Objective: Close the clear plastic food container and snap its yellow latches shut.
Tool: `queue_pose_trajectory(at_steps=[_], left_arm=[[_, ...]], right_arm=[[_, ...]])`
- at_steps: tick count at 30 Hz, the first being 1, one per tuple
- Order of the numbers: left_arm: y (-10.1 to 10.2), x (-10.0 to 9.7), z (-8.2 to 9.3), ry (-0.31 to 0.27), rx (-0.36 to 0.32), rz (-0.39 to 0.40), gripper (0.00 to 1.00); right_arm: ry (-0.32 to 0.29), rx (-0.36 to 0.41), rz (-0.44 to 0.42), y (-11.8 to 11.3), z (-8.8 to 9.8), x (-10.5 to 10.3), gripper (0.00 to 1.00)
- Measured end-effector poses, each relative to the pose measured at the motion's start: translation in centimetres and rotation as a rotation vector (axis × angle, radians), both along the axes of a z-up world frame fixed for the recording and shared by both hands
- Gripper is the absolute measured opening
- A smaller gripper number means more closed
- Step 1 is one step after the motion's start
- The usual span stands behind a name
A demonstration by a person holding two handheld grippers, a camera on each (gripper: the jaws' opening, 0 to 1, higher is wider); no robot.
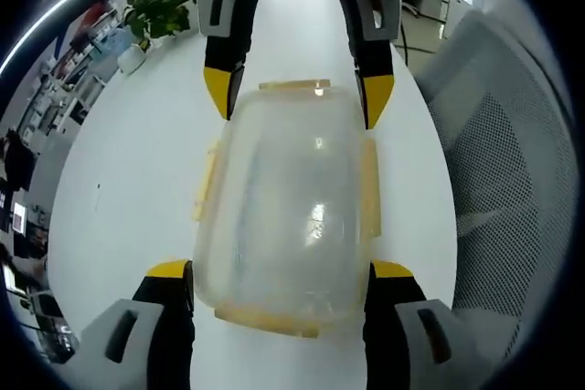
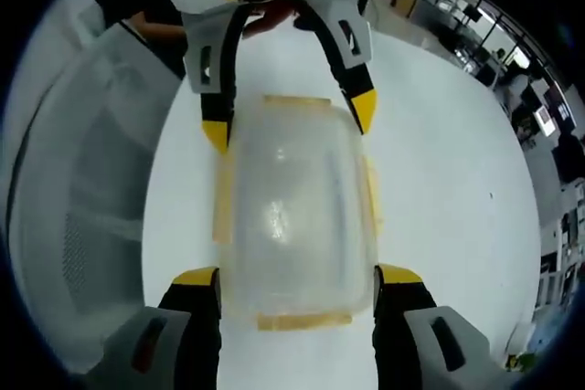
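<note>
Clear plastic container (image 1: 288, 212), lid on, yellow latches (image 1: 205, 184) at its edges, lying on white table (image 1: 128, 180). Left gripper (image 1: 281, 273) and right gripper (image 2: 297, 279): jaws spread, straddling opposite ends. Mesh chair (image 1: 512, 180) beside table.

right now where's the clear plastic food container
The clear plastic food container with yellow latches lies on the white table, between the jaws of the left tongs at one end and the right tongs at the other.

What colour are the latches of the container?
Pale yellow latches on the clear container, clearest in the left gripper view.
</note>
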State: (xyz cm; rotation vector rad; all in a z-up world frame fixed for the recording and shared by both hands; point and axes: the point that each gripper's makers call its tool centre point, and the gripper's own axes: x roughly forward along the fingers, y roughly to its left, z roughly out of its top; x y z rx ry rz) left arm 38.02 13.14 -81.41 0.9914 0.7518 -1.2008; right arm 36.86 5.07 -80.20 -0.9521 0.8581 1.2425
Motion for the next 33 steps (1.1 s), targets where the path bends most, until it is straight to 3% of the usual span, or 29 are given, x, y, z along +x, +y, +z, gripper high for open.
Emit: queue_pose_trajectory(at_steps=[16,33], left_arm=[[3.6,-0.3,0.0,-0.004,0.004,0.011,0.77],[3.7,1.2,0.0,-0.007,0.007,0.01,0.77]], right_arm=[[-0.003,-0.016,0.006,3.7,-0.1,-0.2,0.67],[-0.003,-0.004,0.02,3.8,-0.1,1.3,0.67]])
